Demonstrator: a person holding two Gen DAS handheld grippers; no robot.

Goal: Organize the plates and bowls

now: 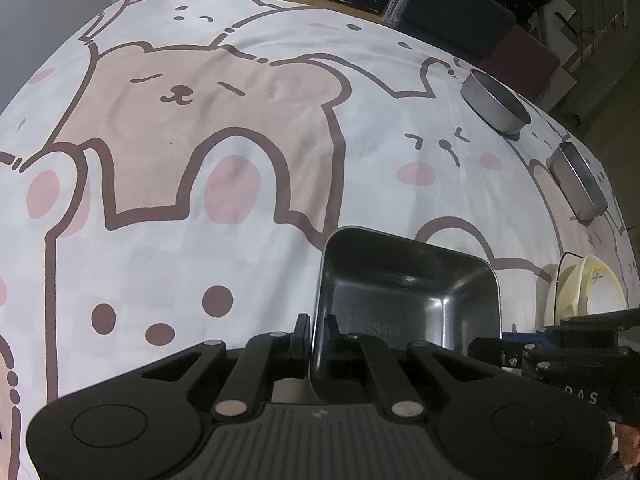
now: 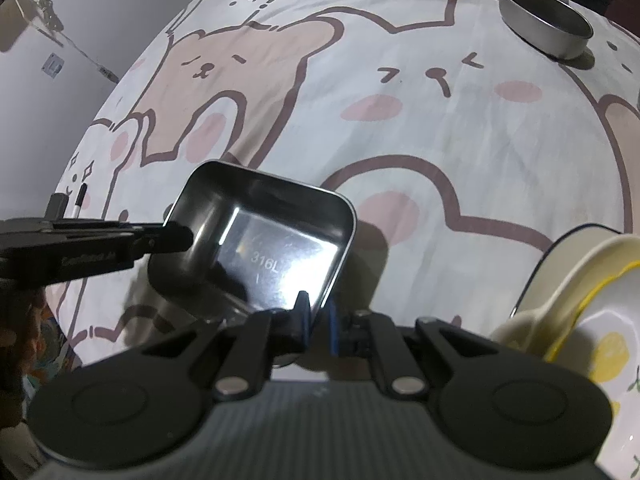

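Note:
A square steel dish (image 1: 408,292) is held over the bear-print tablecloth. My left gripper (image 1: 318,330) is shut on its left wall. My right gripper (image 2: 318,312) is shut on its near right rim; the dish's bottom (image 2: 276,252) is stamped 316L. The left gripper's fingers (image 2: 172,236) show at the dish's left side in the right wrist view. The right gripper's fingers (image 1: 504,348) reach in from the right in the left wrist view. A stack of cream bowls and plates (image 2: 592,300) sits at the right, also in the left wrist view (image 1: 580,288).
A round steel bowl (image 1: 496,104) stands at the far right of the table, also in the right wrist view (image 2: 544,20). A second steel dish (image 1: 580,184) lies nearer at the right edge. Shelves and a sign stand behind the table.

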